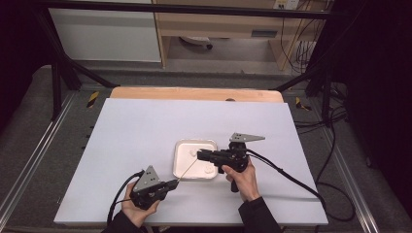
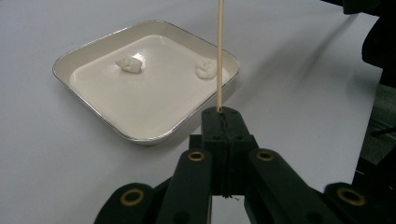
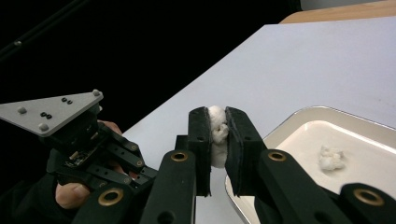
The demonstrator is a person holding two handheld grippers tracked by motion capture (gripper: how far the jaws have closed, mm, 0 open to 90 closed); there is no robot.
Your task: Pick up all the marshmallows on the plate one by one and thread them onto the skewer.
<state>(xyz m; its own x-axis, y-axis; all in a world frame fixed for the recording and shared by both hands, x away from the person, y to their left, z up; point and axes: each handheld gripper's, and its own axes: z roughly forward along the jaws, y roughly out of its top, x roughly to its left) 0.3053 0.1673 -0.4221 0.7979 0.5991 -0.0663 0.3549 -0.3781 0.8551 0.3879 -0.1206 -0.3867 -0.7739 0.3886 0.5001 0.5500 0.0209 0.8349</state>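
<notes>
A white square tray [image 1: 182, 155] sits at the middle of the table. My left gripper [image 1: 174, 183] is at the tray's near left corner, shut on a thin wooden skewer [image 2: 219, 56] that slants up over the tray. In the left gripper view the jaws [image 2: 223, 114] clamp the skewer's base, and two white lumps [image 2: 129, 64] [image 2: 206, 69] lie in the tray [image 2: 140, 102]. My right gripper [image 1: 200, 155] hovers over the tray, shut on a third white lump [image 3: 217, 133] squeezed between its jaws [image 3: 217, 116]. The skewer tip points toward that lump.
White sheet [image 1: 145, 126] covers the table, with a wooden edge [image 1: 194, 93] at the back. Cables [image 1: 286, 174] trail from the right gripper across the table's right side. Metal frame rails [image 1: 29, 165] run along the sides. The left hand and gripper [image 3: 70, 135] show beyond the right jaws.
</notes>
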